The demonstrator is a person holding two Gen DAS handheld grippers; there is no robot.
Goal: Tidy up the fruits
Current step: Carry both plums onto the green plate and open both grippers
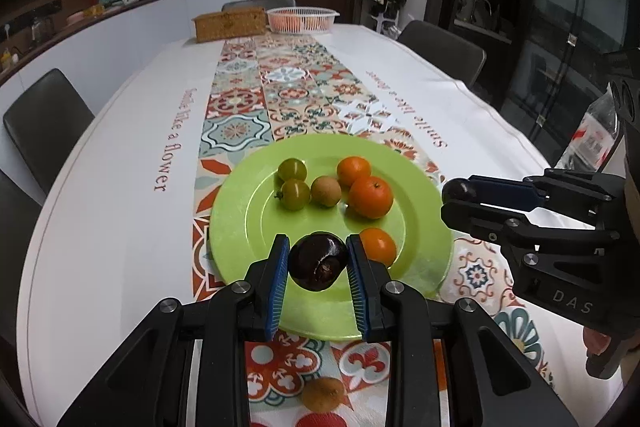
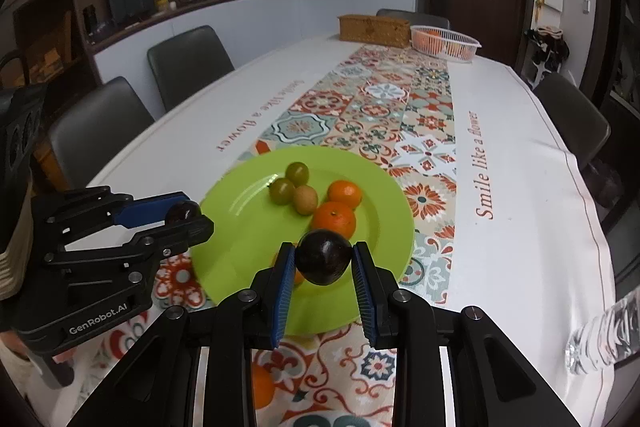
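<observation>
Fruits sit grouped on a lime-green plate [image 1: 228, 223] that rests on the tile-patterned runner [image 1: 280, 83] of a white-clothed table [image 1: 100, 167]. On the plate are two green tomatoes [image 1: 293, 169], touching each other, a small tan longan [image 1: 325, 191] just beside them, two mandarins [image 1: 370, 196] side by side to its right, and a third orange fruit [image 1: 378, 246] near the plate's front edge.

The left gripper [image 1: 318, 259] is clamped on a dark purple, glossy round fruit [image 1: 318, 261], its blue pads pressing both sides, held above the near part of the plate. The right gripper [image 2: 323, 263] likewise grips a second dark purple fruit [image 2: 324, 257] between its blue pads, over the plate's near right portion. In each wrist view the other gripper shows from the side with its dark fruit at the fingertips.

Another longan [image 1: 323, 393] lies on the runner below the left gripper, off the plate, and one more orange fruit [image 2: 262, 387] lies on the runner beneath the right gripper. At the table's far end stand a woven box [image 1: 230, 23] and a white slatted basket [image 1: 302, 19] holding orange fruit. A clear plastic bottle [image 2: 600, 335] lies at the right edge.
</observation>
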